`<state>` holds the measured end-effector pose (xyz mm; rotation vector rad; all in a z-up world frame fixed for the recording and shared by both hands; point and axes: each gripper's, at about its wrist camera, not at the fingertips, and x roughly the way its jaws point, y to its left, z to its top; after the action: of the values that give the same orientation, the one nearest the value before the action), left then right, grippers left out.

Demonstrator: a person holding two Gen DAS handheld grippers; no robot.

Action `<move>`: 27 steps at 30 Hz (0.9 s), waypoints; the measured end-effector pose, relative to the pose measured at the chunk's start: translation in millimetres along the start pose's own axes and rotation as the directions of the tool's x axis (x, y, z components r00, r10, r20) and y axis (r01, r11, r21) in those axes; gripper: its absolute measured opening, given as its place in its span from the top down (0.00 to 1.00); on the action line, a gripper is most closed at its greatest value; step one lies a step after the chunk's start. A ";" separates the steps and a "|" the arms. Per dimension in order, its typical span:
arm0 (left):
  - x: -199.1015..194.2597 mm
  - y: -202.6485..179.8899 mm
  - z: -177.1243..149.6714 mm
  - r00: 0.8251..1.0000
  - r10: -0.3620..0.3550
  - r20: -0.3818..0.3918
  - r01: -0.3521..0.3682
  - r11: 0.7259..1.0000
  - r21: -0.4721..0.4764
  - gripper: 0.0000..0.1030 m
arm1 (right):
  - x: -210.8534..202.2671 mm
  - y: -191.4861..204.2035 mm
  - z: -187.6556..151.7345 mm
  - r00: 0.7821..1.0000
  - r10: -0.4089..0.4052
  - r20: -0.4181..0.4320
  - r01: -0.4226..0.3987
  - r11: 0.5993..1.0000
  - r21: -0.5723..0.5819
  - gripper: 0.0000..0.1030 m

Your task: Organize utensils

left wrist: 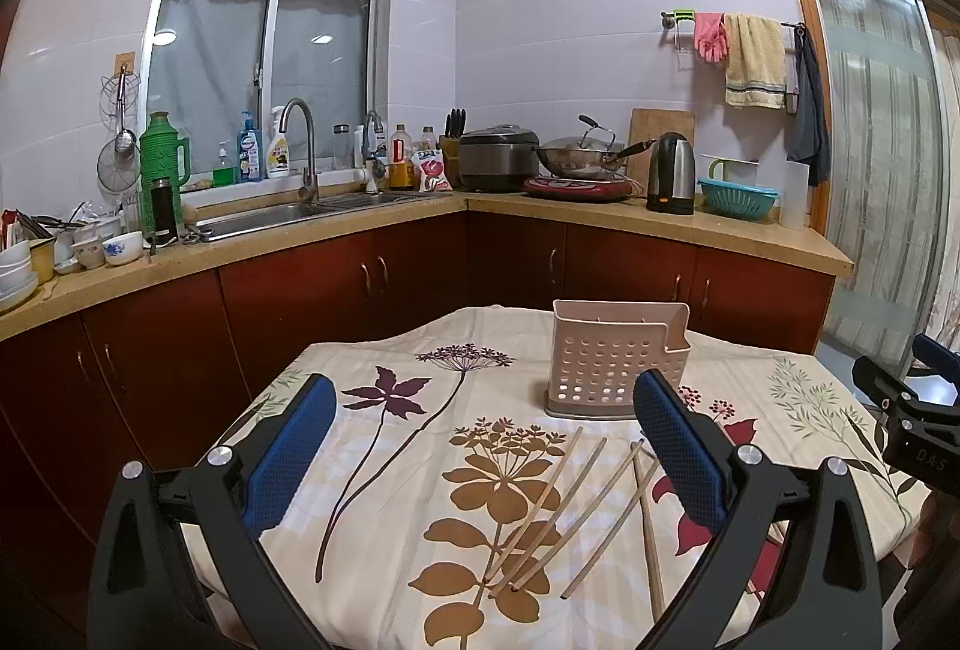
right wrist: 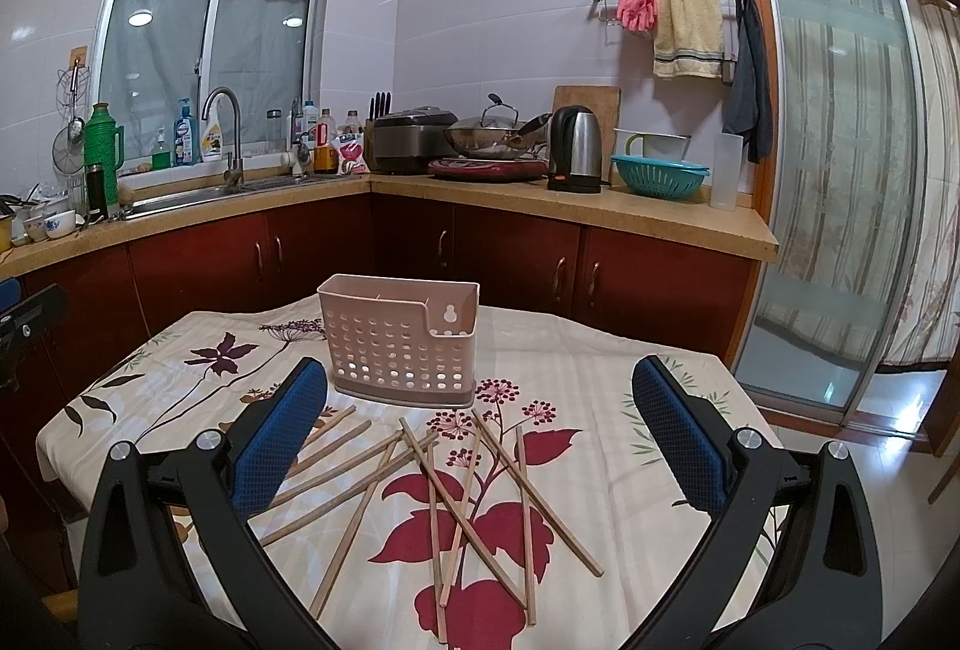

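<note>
Several wooden chopsticks lie scattered and crossed on the floral tablecloth. Behind them stands a pink perforated utensil holder, upright and empty as far as I can see. My right gripper hangs open above the chopsticks, its blue pads wide apart, holding nothing. In the left wrist view the holder stands at the far middle and some chopsticks lie near my open left gripper, which is also empty. The right gripper's black body shows at the right edge.
A kitchen counter wraps around behind the table with a sink, bottles, rice cooker, wok, kettle and teal colander. Bowls sit at the counter's left end. A glass sliding door is on the right. Red cabinets stand close behind the table.
</note>
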<state>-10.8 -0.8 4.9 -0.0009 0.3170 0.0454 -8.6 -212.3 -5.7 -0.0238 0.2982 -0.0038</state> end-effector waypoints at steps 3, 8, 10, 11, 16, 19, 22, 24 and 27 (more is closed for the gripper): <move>0.3 -0.2 -0.1 1.000 -0.001 -0.001 0.001 1.000 0.001 0.06 | 1.8 -0.2 -2.4 1.000 0.001 0.000 -0.001 1.000 0.000 0.04; 6.4 -3.3 -3.2 1.000 -0.003 -0.015 0.003 1.000 0.010 0.06 | 1.9 -0.1 -1.4 1.000 0.001 -0.012 -0.001 1.000 0.000 0.04; 13.2 -3.6 -6.5 0.999 -0.009 -0.031 0.010 1.000 0.014 0.06 | 8.3 3.6 -6.1 1.000 0.004 -0.023 -0.004 1.000 0.001 0.04; 17.2 -4.3 -9.4 0.999 -0.014 -0.042 0.014 1.000 0.017 0.06 | 11.7 5.3 -7.9 1.000 0.006 -0.031 -0.006 1.000 0.002 0.04; 42.7 -6.9 -29.9 0.992 -0.039 -0.117 0.044 0.998 0.038 0.06 | 31.3 -0.5 -26.2 0.997 0.017 -0.081 -0.017 1.000 0.012 0.04; 58.8 -7.1 -47.1 0.985 -0.038 -0.168 0.048 0.997 0.055 0.06 | 42.9 -5.4 -40.8 0.992 0.023 -0.124 -0.021 1.000 0.019 0.04; 76.9 -5.5 -66.4 0.974 -0.027 -0.225 0.044 0.997 0.068 0.06 | 56.2 -9.6 -56.1 0.986 0.027 -0.164 -0.023 0.999 0.028 0.04; 86.3 -4.3 -77.1 0.967 -0.027 -0.254 0.048 0.996 0.078 0.06 | 63.9 -12.1 -65.7 0.982 0.025 -0.185 -0.019 0.999 0.030 0.04; 100.4 -2.5 -94.4 0.954 -0.021 -0.300 0.053 0.994 0.101 0.06 | 76.2 -16.8 -81.9 0.975 0.025 -0.220 -0.016 0.999 0.042 0.04</move>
<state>55.2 0.4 -116.1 0.0942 0.6223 -0.0096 40.1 -231.6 -106.0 0.0193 0.5207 0.0081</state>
